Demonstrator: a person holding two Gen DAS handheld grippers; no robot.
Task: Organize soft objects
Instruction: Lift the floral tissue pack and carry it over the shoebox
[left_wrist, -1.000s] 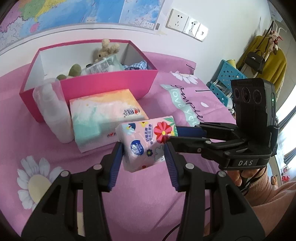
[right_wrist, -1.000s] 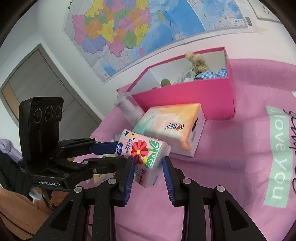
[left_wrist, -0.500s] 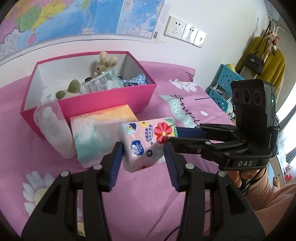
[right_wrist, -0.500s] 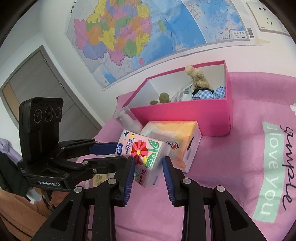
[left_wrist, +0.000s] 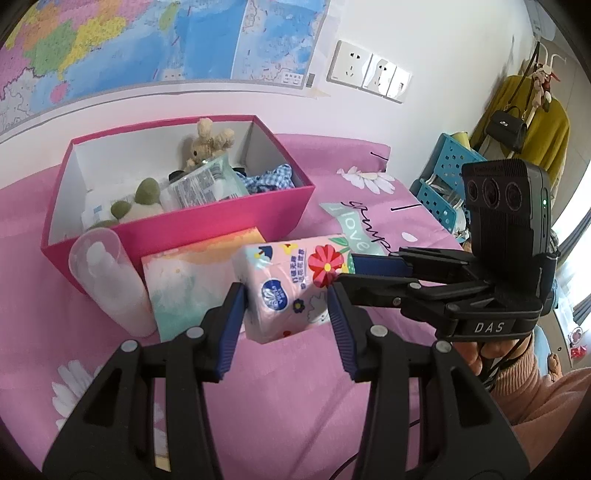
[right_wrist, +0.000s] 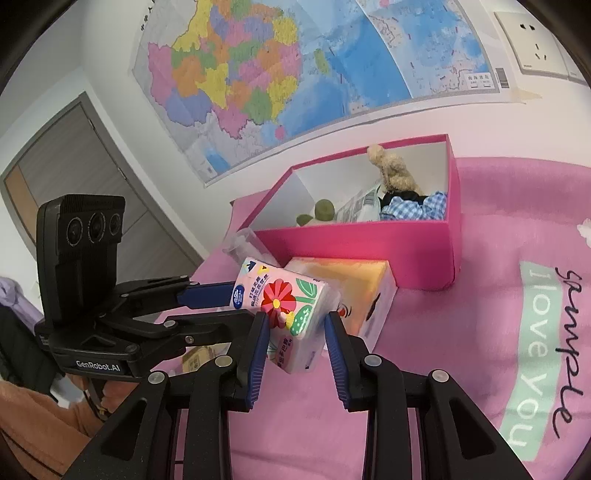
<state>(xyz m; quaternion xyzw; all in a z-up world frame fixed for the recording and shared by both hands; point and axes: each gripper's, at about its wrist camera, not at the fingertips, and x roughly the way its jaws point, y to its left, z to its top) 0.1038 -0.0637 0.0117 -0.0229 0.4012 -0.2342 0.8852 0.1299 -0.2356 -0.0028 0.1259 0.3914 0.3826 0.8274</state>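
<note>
Both claws are clamped on the same soft pack of tissues (left_wrist: 291, 288), a pink wrapper printed with a red flower. The left gripper (left_wrist: 286, 314) pinches one end of the pack between its blue pads, and the right gripper (right_wrist: 295, 332) pinches the other end from the opposite side. The pack hangs clear of the pink bedspread (left_wrist: 295, 406), just in front of the pink box (left_wrist: 177, 229).

Taking that box as the landmark: it sits open-topped, back by the white wall under the map (right_wrist: 277, 66). Inside lie a tan plush rabbit (left_wrist: 207, 142) at the back, a crinkly plastic packet (left_wrist: 207, 182) in the middle, a blue checked cloth (left_wrist: 273, 179) toward one end, and some green-and-white soft things (left_wrist: 142, 195) toward the other.

Directly before the box's front wall, touching or nearly so, lies a pastel tissue box (left_wrist: 184, 280), and beside that stands a clear plastic cup (left_wrist: 109, 280) stuffed with something white. These two stand between the held pack and the box wall.

The box's rim is higher than the tissue box. Above its open top nothing stands. The bedspread on the side of the box printed with lettering (right_wrist: 539, 354) is bare. Beyond the bed's edge stands a blue perforated basket (left_wrist: 443, 184).
</note>
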